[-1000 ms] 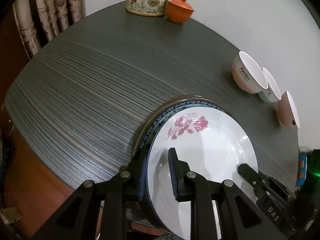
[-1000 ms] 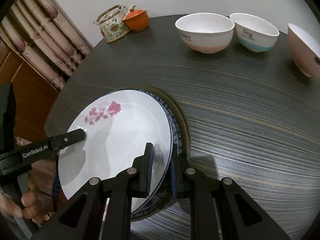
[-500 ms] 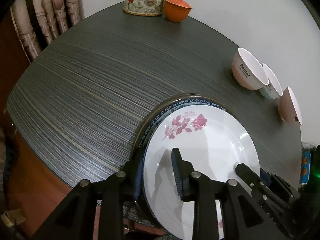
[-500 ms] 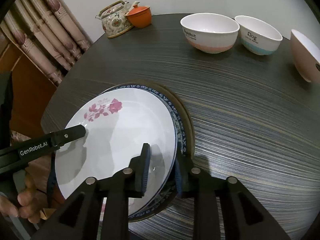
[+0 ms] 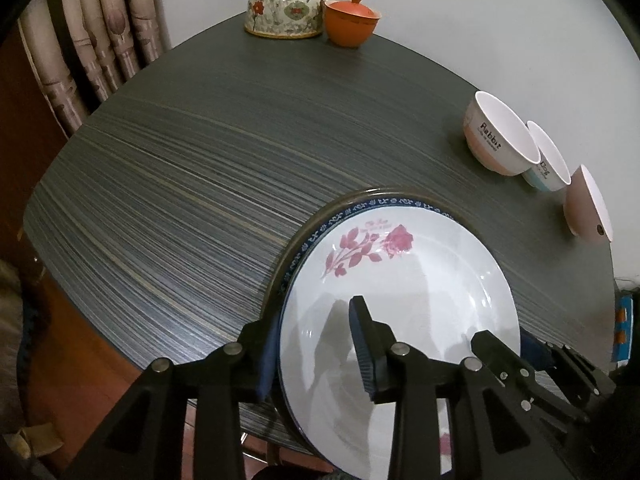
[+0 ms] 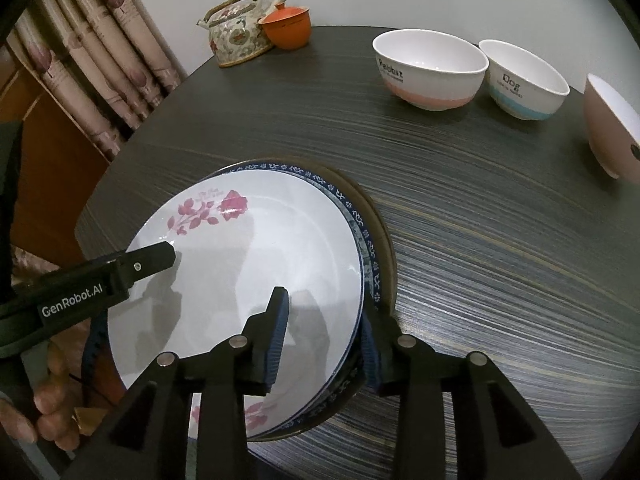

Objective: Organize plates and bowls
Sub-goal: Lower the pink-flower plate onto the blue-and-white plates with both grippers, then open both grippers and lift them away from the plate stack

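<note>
Nearest to me, my left gripper (image 5: 316,354) is closed across the near-left rim of the plate stack: one blue-padded finger lies under the stack's outer edge, the other rests on the upper face of the white round ceramic plate with a pink rose print (image 5: 400,300). My right gripper (image 6: 322,340) clamps the same stack at its opposite rim, one padded finger on the white plate's face and the other against the outer edge. In the right wrist view the left gripper's black finger marked "GenRobot.AI" (image 6: 120,272) lies on the plate's far-left rim, with the person's hand (image 6: 48,408) below it.

The rose plate sits on top of a blue-and-white patterned plate (image 6: 362,236), which sits on a dark brown-rimmed plate (image 6: 386,248); only the rims of the lower two show. The stack is at the near edge of the dark grey striped round counter (image 5: 180,168); whether it touches the surface I cannot tell.

Farther right stand three bowls in a row: a white-and-pink bowl lettered "Rabbit" (image 6: 430,70), just beside it a white-and-blue bowl lettered "Dog" (image 6: 524,80), then a plain pink bowl with white interior (image 6: 608,124).

At the far edge, a floral ceramic teapot with a wicker handle (image 5: 288,4) touches an orange lidded cup (image 5: 350,20). Beige patterned curtains (image 5: 104,28) hang behind on the left.
</note>
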A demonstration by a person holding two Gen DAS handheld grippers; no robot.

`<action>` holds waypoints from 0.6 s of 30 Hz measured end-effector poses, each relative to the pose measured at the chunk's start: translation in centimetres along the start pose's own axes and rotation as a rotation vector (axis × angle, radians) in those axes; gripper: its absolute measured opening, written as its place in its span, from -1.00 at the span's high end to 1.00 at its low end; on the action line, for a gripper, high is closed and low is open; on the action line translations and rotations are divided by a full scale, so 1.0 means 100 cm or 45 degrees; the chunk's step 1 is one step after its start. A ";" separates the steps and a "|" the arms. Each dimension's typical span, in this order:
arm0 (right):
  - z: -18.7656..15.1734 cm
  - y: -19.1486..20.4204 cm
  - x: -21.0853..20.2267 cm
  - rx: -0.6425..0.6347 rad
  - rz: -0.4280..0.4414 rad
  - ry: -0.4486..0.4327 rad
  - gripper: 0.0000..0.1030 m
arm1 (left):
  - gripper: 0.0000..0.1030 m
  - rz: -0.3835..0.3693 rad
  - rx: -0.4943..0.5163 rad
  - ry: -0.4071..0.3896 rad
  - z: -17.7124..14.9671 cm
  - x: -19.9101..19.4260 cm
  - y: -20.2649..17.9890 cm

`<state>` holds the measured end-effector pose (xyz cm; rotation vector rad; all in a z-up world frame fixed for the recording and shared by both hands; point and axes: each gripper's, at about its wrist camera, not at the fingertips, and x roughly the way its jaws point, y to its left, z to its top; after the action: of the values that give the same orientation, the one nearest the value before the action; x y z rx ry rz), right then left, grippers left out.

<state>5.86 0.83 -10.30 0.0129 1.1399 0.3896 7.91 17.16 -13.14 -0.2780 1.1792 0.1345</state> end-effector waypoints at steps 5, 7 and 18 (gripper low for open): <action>0.002 0.002 0.001 -0.002 -0.021 0.012 0.31 | 0.34 0.031 0.018 -0.019 -0.001 -0.002 -0.001; 0.003 0.004 0.000 -0.015 -0.029 0.003 0.29 | 0.33 0.053 0.028 -0.041 -0.001 -0.004 -0.002; 0.002 0.002 -0.010 -0.011 -0.011 -0.054 0.24 | 0.33 0.099 0.090 -0.174 -0.004 -0.020 -0.007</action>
<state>5.62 0.79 -9.30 0.0084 1.0961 0.3846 6.99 16.46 -11.34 -0.1581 1.0573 0.1763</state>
